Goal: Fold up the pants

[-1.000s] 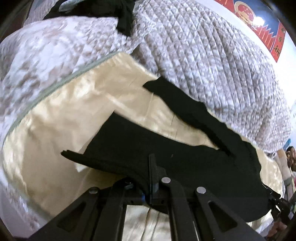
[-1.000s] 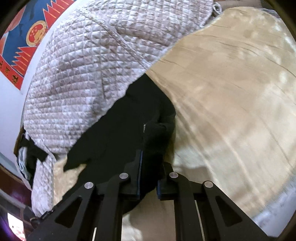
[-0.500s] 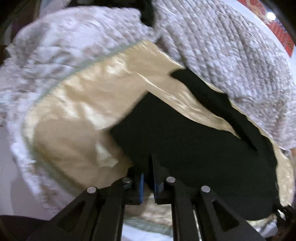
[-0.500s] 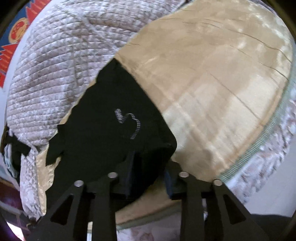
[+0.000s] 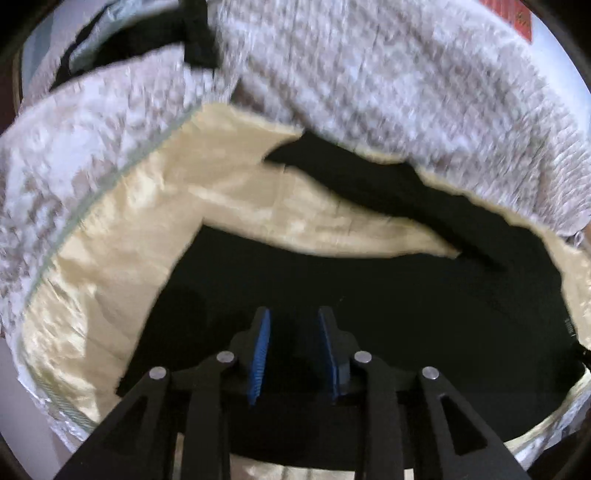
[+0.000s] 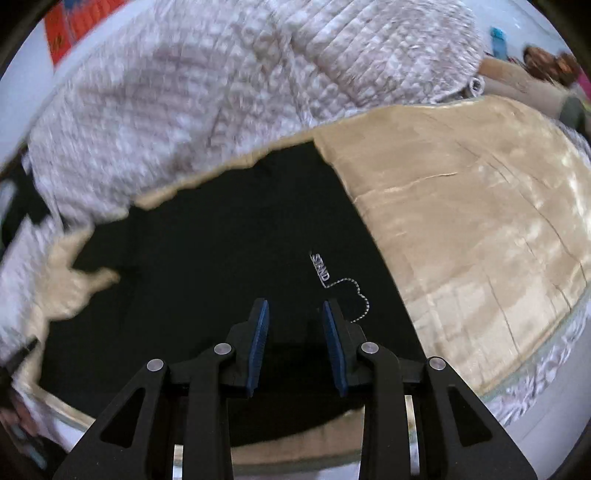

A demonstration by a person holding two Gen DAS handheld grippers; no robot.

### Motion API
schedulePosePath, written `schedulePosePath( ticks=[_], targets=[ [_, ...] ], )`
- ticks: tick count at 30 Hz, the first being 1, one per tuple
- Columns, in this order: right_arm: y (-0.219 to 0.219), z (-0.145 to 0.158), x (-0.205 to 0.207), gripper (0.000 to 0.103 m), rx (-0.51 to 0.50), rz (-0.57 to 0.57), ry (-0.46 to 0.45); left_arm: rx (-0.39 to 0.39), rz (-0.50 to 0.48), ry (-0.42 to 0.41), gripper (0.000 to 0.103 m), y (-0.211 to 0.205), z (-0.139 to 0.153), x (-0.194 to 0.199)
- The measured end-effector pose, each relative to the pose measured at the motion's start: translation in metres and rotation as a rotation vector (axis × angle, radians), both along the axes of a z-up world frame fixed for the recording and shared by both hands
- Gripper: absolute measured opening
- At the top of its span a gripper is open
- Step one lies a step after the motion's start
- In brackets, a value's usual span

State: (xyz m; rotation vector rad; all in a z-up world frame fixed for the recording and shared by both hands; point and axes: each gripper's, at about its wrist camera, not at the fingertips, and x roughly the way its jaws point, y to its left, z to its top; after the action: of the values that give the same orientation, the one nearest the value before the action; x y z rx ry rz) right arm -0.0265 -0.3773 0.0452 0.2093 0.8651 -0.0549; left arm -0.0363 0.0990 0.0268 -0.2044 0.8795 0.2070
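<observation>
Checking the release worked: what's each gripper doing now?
Left gripper: open, just released the black pants.
Right gripper: open, holding nothing, above the pants.

Home bedroom: bed with golden satin sheet (image 5: 122,206), quilted grey-white comforter (image 6: 192,92) bunched at 12 o'clock, red-blue poster (image 6: 64,27) on white wall at 10 o'clock.

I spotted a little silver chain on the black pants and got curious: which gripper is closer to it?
Right. The right gripper hovers open over the black pants, the silver chain just beside its right finger. The left gripper, also open, is over the pants elsewhere; no chain shows in its view.
</observation>
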Motion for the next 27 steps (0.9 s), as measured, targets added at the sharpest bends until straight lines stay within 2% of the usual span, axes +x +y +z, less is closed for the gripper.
schedulePosePath(
  ticks=[1, 3, 4, 6, 8, 12, 16, 20, 24, 27],
  targets=[
    [-0.001, -0.008, 0.005, 0.031, -0.011, -0.006, 0.042, 0.003, 0.022, 0.042, 0.029, 0.004, -0.009, 0.001],
    [-0.016, -0.025, 0.011, 0.031, 0.010, -0.047, 0.121, -0.004, 0.019, 0.019, 0.029, 0.010, -0.009, -0.004],
    [-0.022, -0.025, 0.009, 0.031, 0.040, -0.052, 0.103, 0.009, 0.029, 0.023, 0.029, 0.009, -0.006, -0.005],
    [-0.023, -0.016, 0.008, 0.032, 0.005, -0.076, 0.086, 0.029, 0.035, 0.019, 0.030, 0.007, 0.000, -0.002],
    [-0.021, -0.010, 0.009, 0.034, 0.015, -0.069, 0.056, 0.041, 0.022, 0.007, 0.030, 0.002, 0.005, 0.002],
    [-0.006, -0.003, 0.025, 0.047, 0.021, 0.013, 0.030, 0.089, -0.015, -0.009, 0.031, -0.012, 0.016, 0.023],
    [0.015, 0.001, 0.058, 0.047, -0.013, 0.086, 0.046, 0.119, -0.035, -0.015, 0.034, -0.013, 0.022, 0.046],
    [0.023, -0.002, 0.080, 0.047, -0.048, 0.124, 0.068, 0.162, -0.013, 0.005, 0.035, -0.005, 0.012, 0.066],
    [0.025, -0.014, 0.096, 0.047, -0.109, 0.119, 0.099, 0.141, 0.041, 0.086, 0.035, 0.010, -0.013, 0.073],
    [0.017, -0.023, 0.100, 0.047, -0.073, 0.081, 0.120, 0.169, 0.043, 0.072, 0.036, 0.009, -0.013, 0.072]
  ],
)
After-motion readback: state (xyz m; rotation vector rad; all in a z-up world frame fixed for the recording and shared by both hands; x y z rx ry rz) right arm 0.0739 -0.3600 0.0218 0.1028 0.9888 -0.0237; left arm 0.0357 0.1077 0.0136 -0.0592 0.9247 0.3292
